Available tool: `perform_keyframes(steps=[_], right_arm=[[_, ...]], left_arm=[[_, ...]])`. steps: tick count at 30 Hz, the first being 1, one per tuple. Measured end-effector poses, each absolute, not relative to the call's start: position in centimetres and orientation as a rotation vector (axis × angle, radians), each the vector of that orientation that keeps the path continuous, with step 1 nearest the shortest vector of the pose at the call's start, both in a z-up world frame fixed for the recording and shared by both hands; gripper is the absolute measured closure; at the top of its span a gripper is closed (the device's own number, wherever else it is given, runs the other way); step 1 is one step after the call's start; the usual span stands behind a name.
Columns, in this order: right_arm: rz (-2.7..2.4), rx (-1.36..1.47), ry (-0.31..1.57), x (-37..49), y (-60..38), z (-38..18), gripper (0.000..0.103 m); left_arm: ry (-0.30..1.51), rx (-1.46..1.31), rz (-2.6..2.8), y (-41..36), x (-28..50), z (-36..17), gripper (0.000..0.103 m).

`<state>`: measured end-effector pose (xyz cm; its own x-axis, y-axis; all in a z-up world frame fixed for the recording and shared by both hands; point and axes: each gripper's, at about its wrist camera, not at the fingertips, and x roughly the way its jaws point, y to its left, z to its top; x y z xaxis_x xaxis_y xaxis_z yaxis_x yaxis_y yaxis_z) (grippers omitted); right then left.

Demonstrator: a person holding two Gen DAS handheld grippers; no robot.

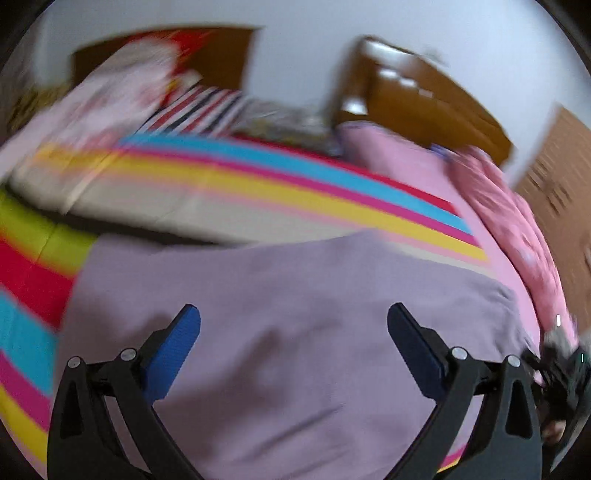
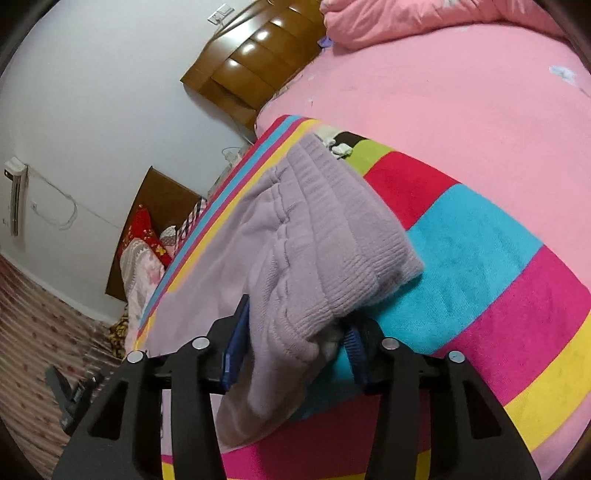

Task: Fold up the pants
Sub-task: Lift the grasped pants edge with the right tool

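A pair of soft lilac knit pants (image 2: 295, 236) lies on a bed covered by a bright striped towel blanket (image 2: 480, 236) of blue, magenta, yellow and red. In the right wrist view the garment's long axis runs from the ribbed waistband at lower centre of the frame up and away toward the upper left, along the blanket's edge stripes. The right gripper (image 2: 291, 347) sits at the bottom centre with a bunched corner of the waistband between its blue pads; its jaws stand partly apart and appear to press on the thick cloth from both sides, so it seems to have hold of that corner. In the blurred left wrist view the left gripper (image 1: 293, 343) hovers at the bottom of the frame, its blue pads spread wide with nothing between them, the flat lilac fabric (image 1: 295, 314) filling the centre directly ahead and beneath. The right hand is judged nearer to the work, already at the waistband; the left appears to need a hold on the cloth ahead before any fold can be carried over. A pink quilt (image 2: 424, 22) sits at the top right.
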<state>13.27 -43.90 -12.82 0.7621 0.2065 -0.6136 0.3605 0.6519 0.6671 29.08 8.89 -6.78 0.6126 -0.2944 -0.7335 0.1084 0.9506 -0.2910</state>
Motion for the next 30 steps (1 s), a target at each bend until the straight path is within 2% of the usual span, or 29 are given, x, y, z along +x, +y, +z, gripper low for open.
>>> perform_keyframes(steps=[2,4,9,12,17,21,24,26,30], right_arm=[[-0.108,0.845,0.73,13.6,-43.5,-12.7,0.053],[-0.125,0.827,0.744,13.8,-43.5,-12.6,0.058],[-0.149,0.859,0.721,13.5,-43.5,-12.5,0.063],[-0.178,0.815,0.656,13.3,-42.1,-10.6,0.07],[-0.178,0.394,0.557,15.2,-31.9,-1.9,0.076],[-0.014,-0.042,0.471,15.9,-16.5,1.5,0.076],[0.098,-0.312,0.445,15.3,-6.7,-1.1,0.076],[0.178,-0.468,0.467,14.8,-1.4,-4.7,0.076],[0.29,-0.637,0.567,14.3,3.3,-11.3,0.077]], left_arm=[[0.937,-0.276,-0.163,12.4,29.5,-8.9,0.002],[0.945,-0.295,-0.193,14.1,29.5,-10.2,0.002],[0.9,0.078,-0.114,9.8,28.9,-11.8,0.001],[0.892,0.035,-0.09,10.4,28.9,-12.0,0.001],[0.866,-0.018,-0.167,12.0,28.4,-11.7,0.002],[0.803,-0.342,-0.319,17.1,26.7,-9.7,0.002],[0.789,-0.406,-0.296,20.4,25.6,-8.5,0.002],[0.786,-0.423,-0.306,22.2,24.4,-8.2,0.002],[0.805,-0.474,-0.361,24.5,22.0,-8.7,0.002]])
